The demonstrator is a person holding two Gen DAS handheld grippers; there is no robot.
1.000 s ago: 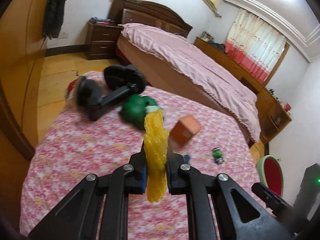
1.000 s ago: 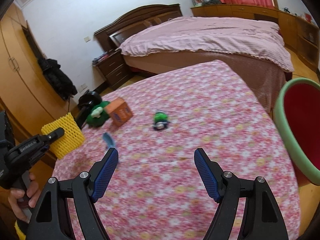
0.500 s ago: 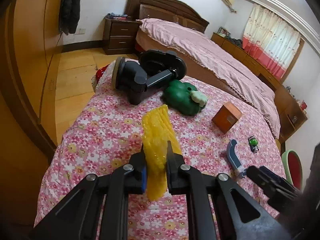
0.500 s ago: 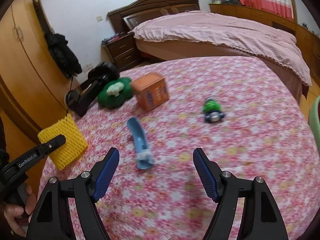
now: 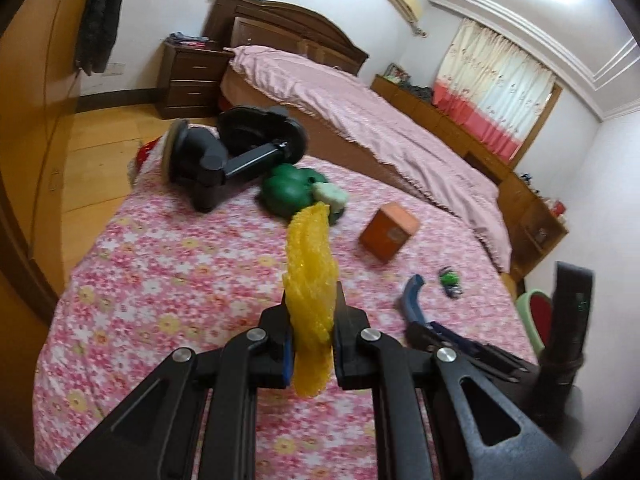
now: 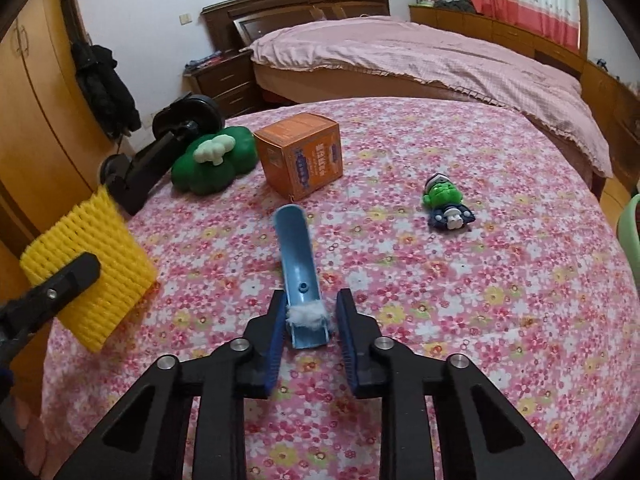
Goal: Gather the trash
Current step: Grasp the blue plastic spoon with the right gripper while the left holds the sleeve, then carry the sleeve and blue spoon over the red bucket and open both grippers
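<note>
My left gripper (image 5: 310, 336) is shut on a yellow foam net sleeve (image 5: 310, 280) and holds it above the flowered table; the sleeve also shows in the right wrist view (image 6: 86, 268). My right gripper (image 6: 310, 320) is down at the table with its jaws narrowed around the near end of a curved blue plastic piece (image 6: 298, 264) that carries a white cotton tuft (image 6: 306, 314). Small gaps show between pads and piece. The blue piece also shows in the left wrist view (image 5: 412, 300).
On the flowered tablecloth (image 6: 480, 300) lie an orange box (image 6: 300, 156), a green plush (image 6: 214, 160), a small green figure (image 6: 444, 200) and a black suction mount (image 6: 160, 156). A green-rimmed red bin (image 5: 536, 316) stands at the right. A bed (image 6: 420, 56) is behind.
My right gripper moved forward and down to the blue piece and its jaws narrowed from wide open to either side of it. My left gripper still holds the yellow sleeve.
</note>
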